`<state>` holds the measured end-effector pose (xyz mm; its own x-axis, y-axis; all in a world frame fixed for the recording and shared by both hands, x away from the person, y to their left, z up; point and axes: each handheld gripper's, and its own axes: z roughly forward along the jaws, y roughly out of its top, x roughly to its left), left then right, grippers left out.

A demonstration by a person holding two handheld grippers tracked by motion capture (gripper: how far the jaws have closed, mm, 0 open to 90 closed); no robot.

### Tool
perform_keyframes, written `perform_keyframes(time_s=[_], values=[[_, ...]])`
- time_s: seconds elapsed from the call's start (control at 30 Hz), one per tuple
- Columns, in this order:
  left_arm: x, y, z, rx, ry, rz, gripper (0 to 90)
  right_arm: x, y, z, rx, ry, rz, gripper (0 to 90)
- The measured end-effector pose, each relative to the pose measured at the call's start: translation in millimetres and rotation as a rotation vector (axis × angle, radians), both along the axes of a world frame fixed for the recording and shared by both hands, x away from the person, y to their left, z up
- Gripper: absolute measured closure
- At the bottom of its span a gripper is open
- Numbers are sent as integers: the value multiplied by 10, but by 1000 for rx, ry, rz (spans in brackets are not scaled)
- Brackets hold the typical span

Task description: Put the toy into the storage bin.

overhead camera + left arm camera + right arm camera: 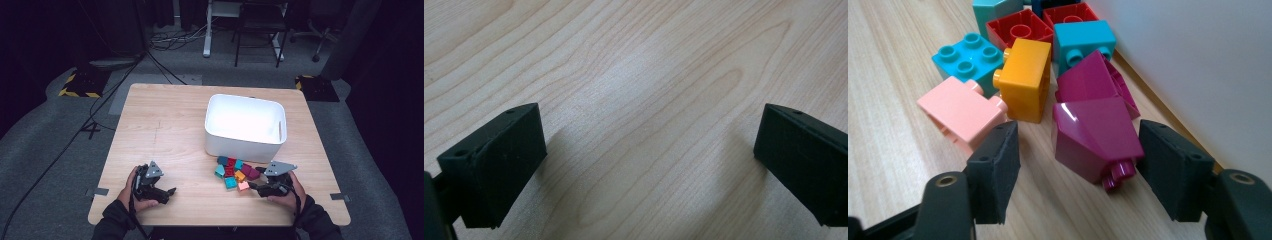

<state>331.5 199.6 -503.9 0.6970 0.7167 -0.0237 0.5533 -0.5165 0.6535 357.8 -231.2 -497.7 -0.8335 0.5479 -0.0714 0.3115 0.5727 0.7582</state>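
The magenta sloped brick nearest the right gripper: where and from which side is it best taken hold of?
Probably across the two flat side faces of the magenta sloped brick, coming in level along the table as the right gripper does. Its top slopes, its studs point toward the gripper, and the white bin wall blocks the far side.

Bin (245, 145) on the table (165, 125) right of centre, blocks (234, 174) just before it, touching each other.

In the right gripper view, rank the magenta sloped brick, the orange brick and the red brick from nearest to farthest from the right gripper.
1. Magenta sloped brick: between the jaws of the right gripper, nearer the right-hand one.
2. Orange brick: just beyond, lying on its side.
3. Red brick: far back, studs up.
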Motion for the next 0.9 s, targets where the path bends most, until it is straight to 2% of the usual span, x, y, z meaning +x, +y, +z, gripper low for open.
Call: perform_keyframes(time_s=[0.2,0.33,0.5,0.6,0.77,0.9], values=[[0,0,0,0,0,0,5,51,62,-32,15,3,-6,420],[0,-1,-1,0,1,0,5,57,60,-36,16,18,-30,467],[-2,-2,0,1,0,4,5,46,22,-36,25,13,-39,579],[-2,-4,-2,-1,-2,5,5,34,-17,-33,20,0,-43,584],[-2,-3,0,0,0,4,5,40,-130,-8,41,17,-73,585],[-2,-2,0,0,0,4,5,24,-206,57,51,-3,-86,586]])
